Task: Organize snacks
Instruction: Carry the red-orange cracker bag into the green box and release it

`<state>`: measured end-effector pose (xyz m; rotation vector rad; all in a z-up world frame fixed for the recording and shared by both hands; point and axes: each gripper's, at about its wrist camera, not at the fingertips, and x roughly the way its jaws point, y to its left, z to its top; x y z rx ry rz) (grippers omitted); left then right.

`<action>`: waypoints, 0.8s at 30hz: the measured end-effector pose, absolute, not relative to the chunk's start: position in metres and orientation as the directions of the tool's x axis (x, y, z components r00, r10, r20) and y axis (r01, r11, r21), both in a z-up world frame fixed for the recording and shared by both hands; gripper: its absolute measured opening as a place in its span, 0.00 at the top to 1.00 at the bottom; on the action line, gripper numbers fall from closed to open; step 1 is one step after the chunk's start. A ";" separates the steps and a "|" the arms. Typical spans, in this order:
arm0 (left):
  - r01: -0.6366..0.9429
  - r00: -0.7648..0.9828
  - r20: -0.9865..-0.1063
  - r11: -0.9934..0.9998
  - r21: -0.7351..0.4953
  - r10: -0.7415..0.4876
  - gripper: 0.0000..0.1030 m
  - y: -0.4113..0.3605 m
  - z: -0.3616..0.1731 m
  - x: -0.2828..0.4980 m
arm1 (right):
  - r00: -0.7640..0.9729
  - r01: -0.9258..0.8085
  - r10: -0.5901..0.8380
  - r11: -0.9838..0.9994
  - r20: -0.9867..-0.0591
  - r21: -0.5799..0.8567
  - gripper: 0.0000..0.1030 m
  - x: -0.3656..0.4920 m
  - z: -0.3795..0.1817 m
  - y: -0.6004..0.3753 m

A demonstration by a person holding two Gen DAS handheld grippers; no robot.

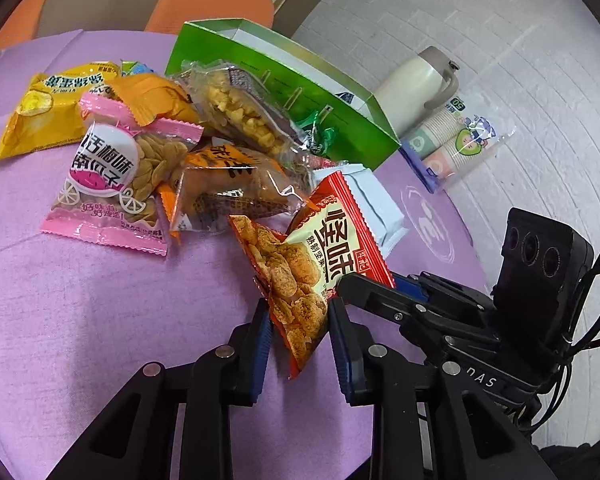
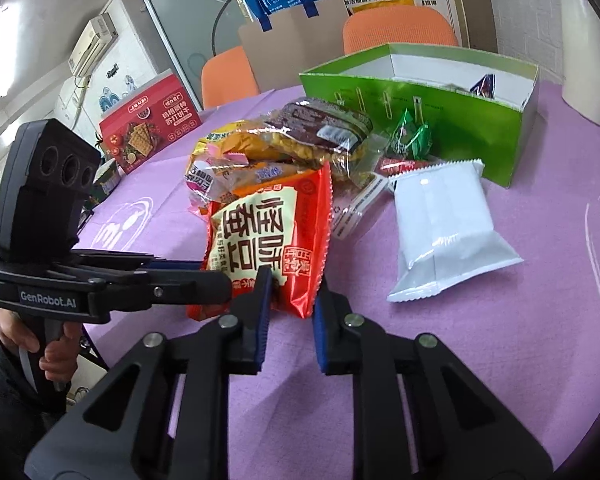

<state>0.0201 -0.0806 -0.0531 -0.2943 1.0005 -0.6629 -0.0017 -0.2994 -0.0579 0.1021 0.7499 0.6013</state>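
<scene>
the red packet [image 1: 320, 264] [image 2: 266, 240] lies at the near edge of the snack pile on the purple cloth [image 1: 100, 320] [image 2: 480, 360], its lower end raised between both tools. the left gripper [image 1: 300, 320] has its pads against both sides of the packet's lower corner, clamped on it. the right gripper [image 2: 290, 292] brackets the packet's bottom edge with its fingers apart; firm contact cannot be told. behind the packet, the pile holds a pink packet [image 1: 112, 184], a yellow packet [image 1: 44, 112] and clear-wrapped snacks. a white packet [image 2: 444, 228] lies just right of the red one, apart from it. the green box [image 1: 300, 92] [image 2: 440, 120] stands open behind the pile, its front wall touching the rear snacks. bare cloth spreads before the pile and right of the white packet. a white bottle [image 1: 416, 84] and cups [image 1: 452, 144] sit beyond the box.
</scene>
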 end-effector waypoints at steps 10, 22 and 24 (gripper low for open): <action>0.488 0.427 -0.590 0.724 -0.488 -0.686 0.73 -0.091 0.013 0.025 | 0.686 -0.496 0.540 0.837 -0.487 0.231 0.81 0.005 0.002 -0.316; 0.528 0.470 -0.535 0.710 -0.467 -0.702 0.73 -0.121 0.059 0.116 | 0.750 -0.399 0.494 0.868 -0.440 0.294 0.81 0.093 0.023 -0.339; 0.515 0.465 -0.548 0.716 -0.471 -0.695 0.73 -0.125 0.057 0.137 | 0.748 -0.379 0.480 0.876 -0.458 0.298 0.81 0.112 0.019 -0.338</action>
